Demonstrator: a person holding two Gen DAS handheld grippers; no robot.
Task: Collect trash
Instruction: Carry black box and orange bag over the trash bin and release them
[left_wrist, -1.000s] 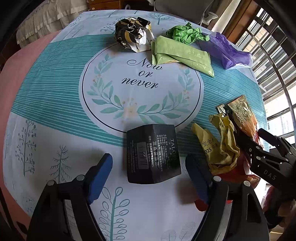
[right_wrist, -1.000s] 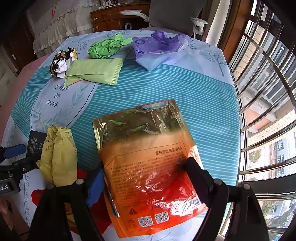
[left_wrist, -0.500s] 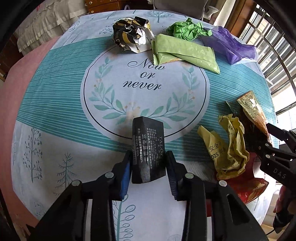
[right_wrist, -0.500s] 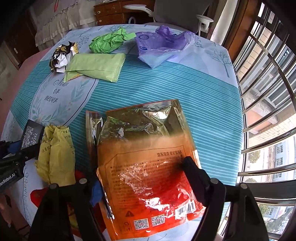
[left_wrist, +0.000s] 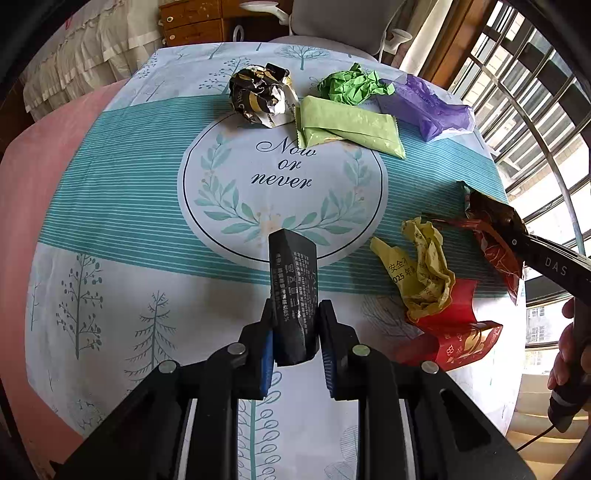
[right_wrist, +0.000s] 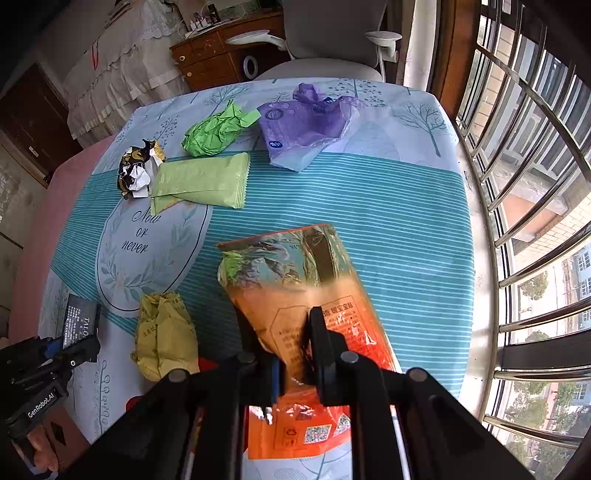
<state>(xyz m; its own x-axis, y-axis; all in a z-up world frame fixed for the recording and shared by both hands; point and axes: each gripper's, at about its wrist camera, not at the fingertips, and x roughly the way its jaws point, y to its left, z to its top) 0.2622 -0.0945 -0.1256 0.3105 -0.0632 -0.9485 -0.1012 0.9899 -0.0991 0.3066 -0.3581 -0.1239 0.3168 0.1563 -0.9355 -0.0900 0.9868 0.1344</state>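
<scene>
left view alone shows red wrapper (left_wrist: 456, 328); left tongs (left_wrist: 295, 332) pinch black packet (left_wrist: 293, 288), right tongs (right_wrist: 295, 350) just closed, pinching orange pouch (right_wrist: 317, 295).

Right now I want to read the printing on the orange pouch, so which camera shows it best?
The right wrist view: the orange pouch fills the centre, face-on, its print and codes visible, pinched in the right gripper. The left wrist view shows only its crumpled edge at the right, side-on, with no print legible.
</scene>
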